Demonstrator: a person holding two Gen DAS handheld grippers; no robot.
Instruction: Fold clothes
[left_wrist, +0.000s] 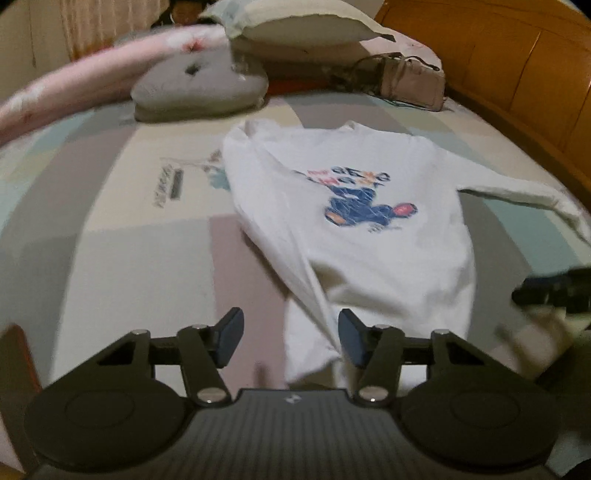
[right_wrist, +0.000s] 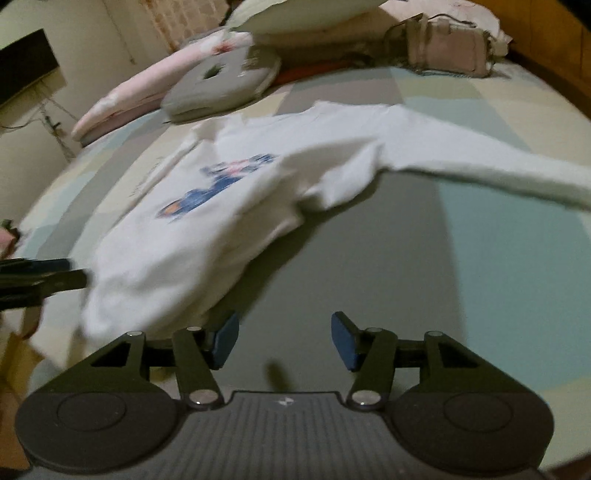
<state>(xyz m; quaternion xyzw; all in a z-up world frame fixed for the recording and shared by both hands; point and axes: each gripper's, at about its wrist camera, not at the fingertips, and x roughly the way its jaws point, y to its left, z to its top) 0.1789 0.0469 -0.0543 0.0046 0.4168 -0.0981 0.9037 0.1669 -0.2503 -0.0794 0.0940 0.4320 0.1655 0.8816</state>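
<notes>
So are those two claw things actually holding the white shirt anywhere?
No. The left gripper and right gripper are both open and empty; the white shirt lies loose on the bed.

Bed (left_wrist: 110, 229), covered by a sheet in pastel blocks of grey, mint, cream and dusty pink, bounded on the right by a curved wooden frame (left_wrist: 517, 70). Spread flat across its middle, a white long-sleeved shirt (left_wrist: 369, 251) with a blue and red print on the chest, one sleeve stretched out to the right, the other folded in over the body. Toward the head end, a grey cushion (left_wrist: 199, 92), a pink floral pillow (left_wrist: 92, 81) to its left, a cream pillow (left_wrist: 306, 26) behind it and a beige handbag (left_wrist: 410, 85) near the frame.
</notes>
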